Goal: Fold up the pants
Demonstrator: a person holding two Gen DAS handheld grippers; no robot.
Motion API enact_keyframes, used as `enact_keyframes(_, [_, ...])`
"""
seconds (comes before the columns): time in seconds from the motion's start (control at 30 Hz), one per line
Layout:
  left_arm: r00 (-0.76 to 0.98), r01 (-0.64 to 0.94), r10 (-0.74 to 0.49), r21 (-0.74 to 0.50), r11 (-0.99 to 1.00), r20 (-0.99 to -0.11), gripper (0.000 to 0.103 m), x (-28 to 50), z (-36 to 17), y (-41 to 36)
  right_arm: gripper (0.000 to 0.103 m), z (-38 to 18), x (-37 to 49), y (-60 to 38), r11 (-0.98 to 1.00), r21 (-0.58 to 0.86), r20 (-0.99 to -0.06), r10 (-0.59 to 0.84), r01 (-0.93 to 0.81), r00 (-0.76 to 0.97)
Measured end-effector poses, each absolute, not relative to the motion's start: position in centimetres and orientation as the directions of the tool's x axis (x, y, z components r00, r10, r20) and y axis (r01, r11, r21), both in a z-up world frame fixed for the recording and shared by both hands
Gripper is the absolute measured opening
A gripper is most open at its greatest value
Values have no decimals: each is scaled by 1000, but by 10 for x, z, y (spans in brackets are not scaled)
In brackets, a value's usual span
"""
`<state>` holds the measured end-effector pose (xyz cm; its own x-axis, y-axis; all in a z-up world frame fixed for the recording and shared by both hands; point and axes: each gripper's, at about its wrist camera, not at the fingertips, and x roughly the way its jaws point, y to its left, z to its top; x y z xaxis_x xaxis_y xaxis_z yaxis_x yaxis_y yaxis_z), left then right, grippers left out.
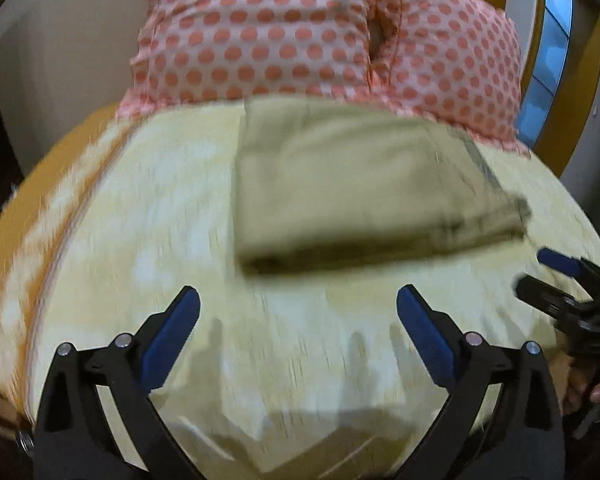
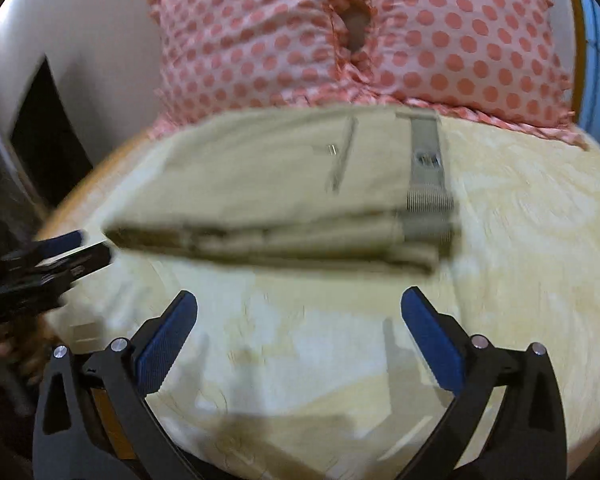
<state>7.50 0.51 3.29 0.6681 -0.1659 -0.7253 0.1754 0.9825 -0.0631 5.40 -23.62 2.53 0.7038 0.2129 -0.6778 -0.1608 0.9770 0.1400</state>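
Observation:
The khaki pants (image 1: 364,184) lie folded into a thick rectangle on the yellow tablecloth (image 1: 140,220), at the far side near the person. In the right wrist view the pants (image 2: 268,188) show the grey waistband on the right end. My left gripper (image 1: 298,312) is open and empty, a short way in front of the fold. My right gripper (image 2: 299,316) is open and empty, also in front of the pants. The right gripper shows at the right edge of the left wrist view (image 1: 568,280). The left gripper shows at the left edge of the right wrist view (image 2: 60,256).
A person in a pink polka-dot dress (image 1: 300,32) stands right behind the round table. The orange table rim (image 1: 32,196) shows on the left. A wood-framed window (image 1: 552,80) is at the back right. Both views are motion-blurred.

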Motion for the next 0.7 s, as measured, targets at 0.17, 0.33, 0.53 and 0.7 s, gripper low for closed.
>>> enact_keyframes(0.17, [690,125,-87,0,992,-718,101,58,15,7,102,12,56,-222,994,65,-680,110,-91,725])
enact_keyframes(0.33, [737,109,-66,22,994,-673,101,46,12,7,102,6,50,-219,999,44,-637,50,-28,769])
enact_keyframes(0.53, [767,112,-72,23,993,-637,101,43,9,11,102,3,47,-219,999,41,-600,35,-14,799])
enact_keyframes(0.7, [773,113,-72,25,993,-631,101,44,9,10,102,3,47,-219,999,41,-599,33,-11,800])
